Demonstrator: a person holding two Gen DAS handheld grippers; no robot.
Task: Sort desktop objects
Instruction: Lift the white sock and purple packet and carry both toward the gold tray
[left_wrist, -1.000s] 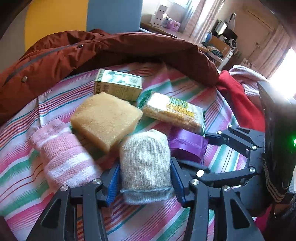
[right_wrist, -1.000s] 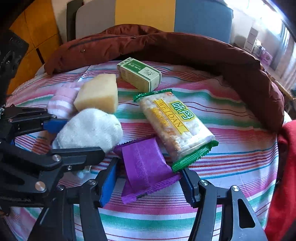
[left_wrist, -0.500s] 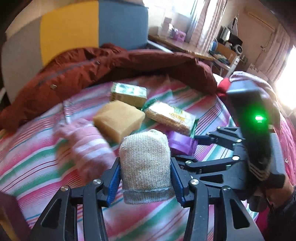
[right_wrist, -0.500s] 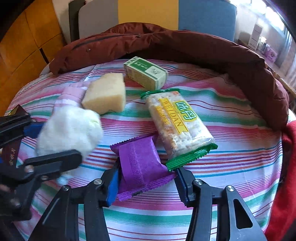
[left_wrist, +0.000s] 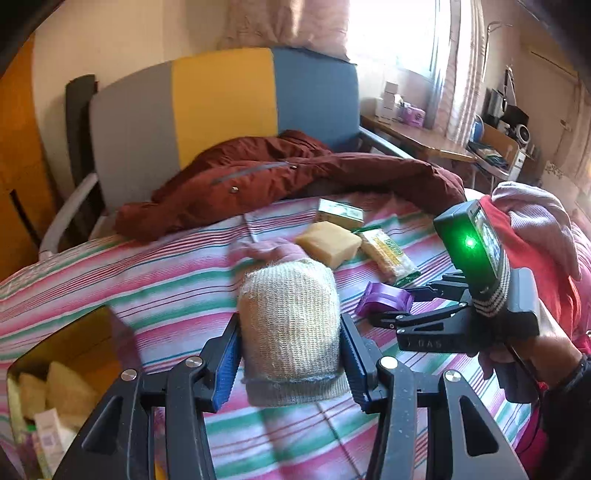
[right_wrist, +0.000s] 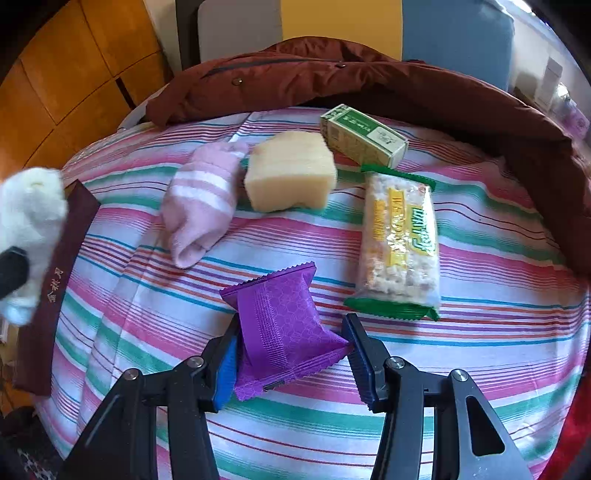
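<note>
My left gripper (left_wrist: 290, 325) is shut on a rolled beige sock (left_wrist: 291, 295) and holds it in the air above the striped cloth (left_wrist: 147, 280). In the right wrist view the same sock (right_wrist: 29, 221) is a blur at the far left, over a maroon box edge (right_wrist: 55, 280). My right gripper (right_wrist: 291, 326) is shut on a purple snack packet (right_wrist: 280, 314), which bows between the pads and rests on the cloth. Beyond it lie a pink striped sock (right_wrist: 199, 206), a yellow sponge (right_wrist: 291, 170), a green carton (right_wrist: 364, 134) and a rice-cracker pack (right_wrist: 400, 243).
An open box (left_wrist: 55, 387) holding several items sits at the cloth's near-left corner. A rust-brown jacket (left_wrist: 295, 173) lies along the far edge, in front of a grey, yellow and blue chair back (left_wrist: 221, 103). Red and pink clothing (left_wrist: 535, 240) is piled on the right.
The left gripper has lifted the beige sock off the pile and carried it up and leftward, bringing the box into view. The right jaws have closed onto the purple packet.
</note>
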